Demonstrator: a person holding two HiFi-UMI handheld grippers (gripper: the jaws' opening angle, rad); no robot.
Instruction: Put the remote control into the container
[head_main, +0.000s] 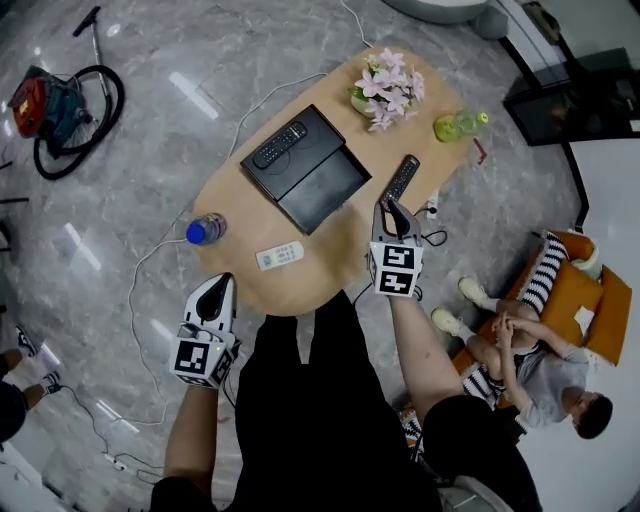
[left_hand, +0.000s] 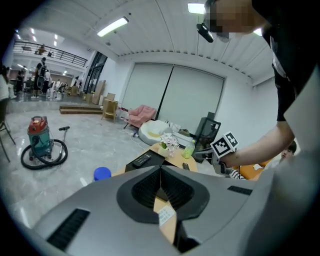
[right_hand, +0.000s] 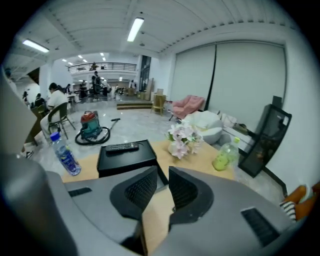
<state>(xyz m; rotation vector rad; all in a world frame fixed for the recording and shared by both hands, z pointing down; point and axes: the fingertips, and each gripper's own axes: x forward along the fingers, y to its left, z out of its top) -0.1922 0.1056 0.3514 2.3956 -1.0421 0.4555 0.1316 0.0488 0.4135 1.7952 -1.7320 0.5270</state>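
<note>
A black container (head_main: 322, 190) sits open in the middle of the oval wooden table (head_main: 330, 255), with a black remote control (head_main: 280, 145) lying on its lid part. A second black remote (head_main: 402, 177) lies on the table to the container's right. My right gripper (head_main: 388, 206) hovers just short of that remote, its jaws a small gap apart with nothing between them (right_hand: 163, 172). My left gripper (head_main: 221, 283) is shut and empty at the table's near left edge (left_hand: 161, 170). A white remote (head_main: 279, 255) lies between the two grippers.
A blue-capped bottle (head_main: 205, 230) stands at the table's left edge. A pot of pink flowers (head_main: 385, 88) and a green bottle (head_main: 458, 125) stand at the far end. A vacuum cleaner (head_main: 55, 108) is on the floor at the left. A person (head_main: 530, 355) sits at the right.
</note>
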